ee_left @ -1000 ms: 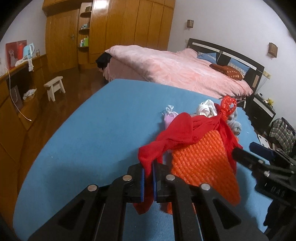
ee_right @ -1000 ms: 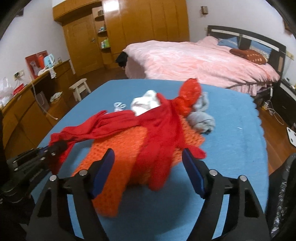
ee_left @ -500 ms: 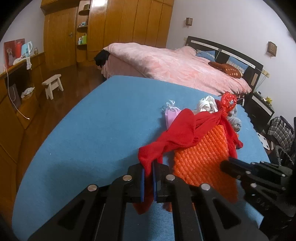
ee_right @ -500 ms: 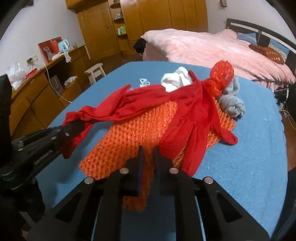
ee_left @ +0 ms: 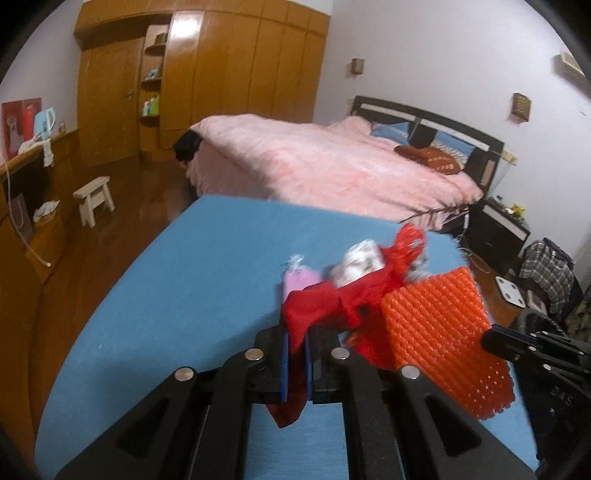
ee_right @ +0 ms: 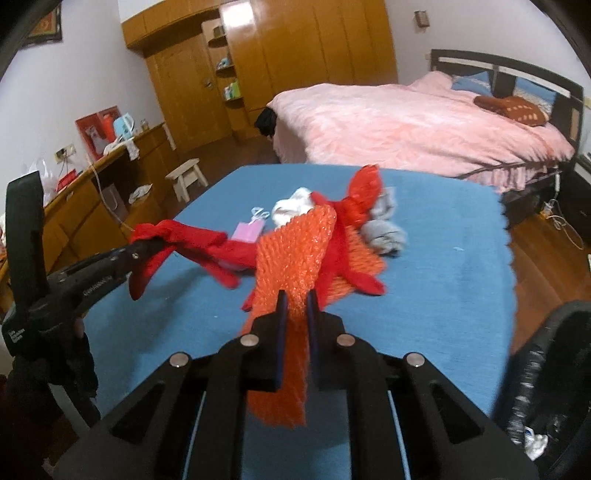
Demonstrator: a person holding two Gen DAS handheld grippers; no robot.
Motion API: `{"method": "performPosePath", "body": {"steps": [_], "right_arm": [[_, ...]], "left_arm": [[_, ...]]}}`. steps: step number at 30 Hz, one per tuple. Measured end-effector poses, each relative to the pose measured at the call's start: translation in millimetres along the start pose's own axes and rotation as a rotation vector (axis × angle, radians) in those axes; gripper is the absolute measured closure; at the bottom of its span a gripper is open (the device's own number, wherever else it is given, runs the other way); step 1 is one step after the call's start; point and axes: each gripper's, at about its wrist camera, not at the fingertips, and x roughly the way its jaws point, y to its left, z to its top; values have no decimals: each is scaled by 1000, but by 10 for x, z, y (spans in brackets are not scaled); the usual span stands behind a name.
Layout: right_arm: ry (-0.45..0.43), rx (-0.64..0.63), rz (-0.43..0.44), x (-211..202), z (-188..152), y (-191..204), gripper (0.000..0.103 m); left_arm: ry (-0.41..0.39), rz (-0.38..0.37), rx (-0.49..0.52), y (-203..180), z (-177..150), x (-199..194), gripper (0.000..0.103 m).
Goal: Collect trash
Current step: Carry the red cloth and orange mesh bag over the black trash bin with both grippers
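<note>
Left gripper (ee_left: 295, 354) clamped on red cloth (ee_left: 325, 306); right gripper (ee_right: 294, 314) clamped on orange net (ee_right: 295, 254), both partly lifted off blue table (ee_right: 443, 258). Risk: cloth tangled with net, so pulling apart may drag grey rag (ee_right: 384, 229) and pink bag (ee_right: 247, 232) off edge.

From my seat both views are lit evenly by indoor room light from above, neither bright nor gloomy. I see a white glare patch on the glossy wardrobe (ee_left: 184, 33) doors, and a softer sheen on the wooden floor (ee_left: 122, 206). The fisheye bends the walls and the blue table (ee_left: 207, 280) edge, and black corners frame each picture. The red cloth (ee_left: 325, 306) and orange netting (ee_right: 291, 258) look smeared by motion blur; the pink bed (ee_right: 406, 122) is soft too. Shadows are faint.
</note>
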Motion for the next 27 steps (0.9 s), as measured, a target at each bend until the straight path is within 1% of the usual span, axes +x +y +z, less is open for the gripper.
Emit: {"method": "performPosePath", "body": {"steps": [5,13,22,27], "right_arm": [[-37,17,-53,-249,23,-221,93],[-100,58,-125,-609,9,-549,93],[-131,117,-208,-952,-143,-901,93],[-152,157,-263,-1172,-241,-1164,93]], "left_arm": [[-39,-67,31,-292,110,-178,96],[-69,-157,82,-770,222,-345,96],[-58,-259,142,-1345,191,-339,96],[-46,-328,185,-1742,153,-303,96]]}}
